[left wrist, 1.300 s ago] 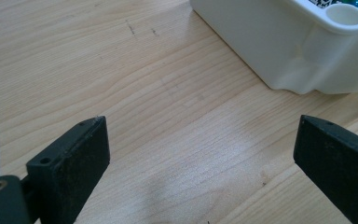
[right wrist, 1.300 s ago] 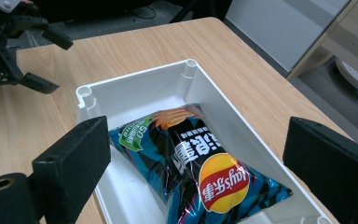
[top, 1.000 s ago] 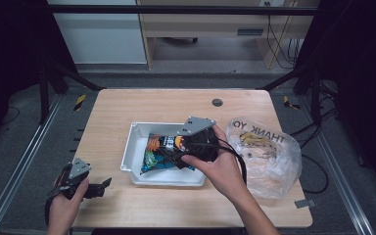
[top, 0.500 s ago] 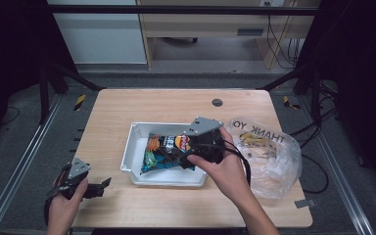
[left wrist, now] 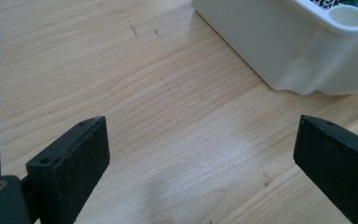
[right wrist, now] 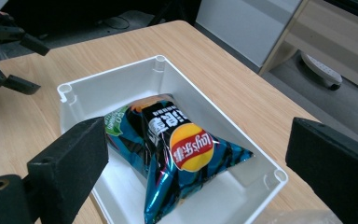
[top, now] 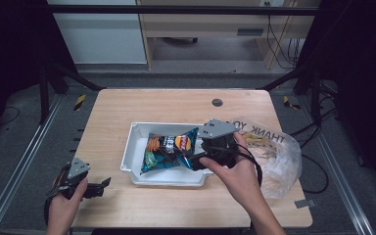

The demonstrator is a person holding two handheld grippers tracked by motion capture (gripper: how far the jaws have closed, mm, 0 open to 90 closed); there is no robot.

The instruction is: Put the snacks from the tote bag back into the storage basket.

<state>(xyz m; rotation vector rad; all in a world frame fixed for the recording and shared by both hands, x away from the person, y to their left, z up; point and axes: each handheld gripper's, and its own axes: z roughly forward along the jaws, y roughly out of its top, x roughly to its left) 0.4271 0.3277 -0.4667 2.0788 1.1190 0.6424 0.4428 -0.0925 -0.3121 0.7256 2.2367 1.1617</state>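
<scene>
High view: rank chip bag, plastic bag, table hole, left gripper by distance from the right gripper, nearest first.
From the right gripper:
1. Chip bag, just left of it, in the white tray.
2. Plastic bag, to its right, at the table's right edge.
3. Table hole, beyond it toward the far edge.
4. Left gripper, at the near-left corner.

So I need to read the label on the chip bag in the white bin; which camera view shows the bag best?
The right gripper view: the chip bag lies close and unblocked in the white bin, its logo sharp. The high view shows the bag smaller, its right end hidden by the right gripper. The left gripper view catches just a sliver at the bin's rim.
</scene>
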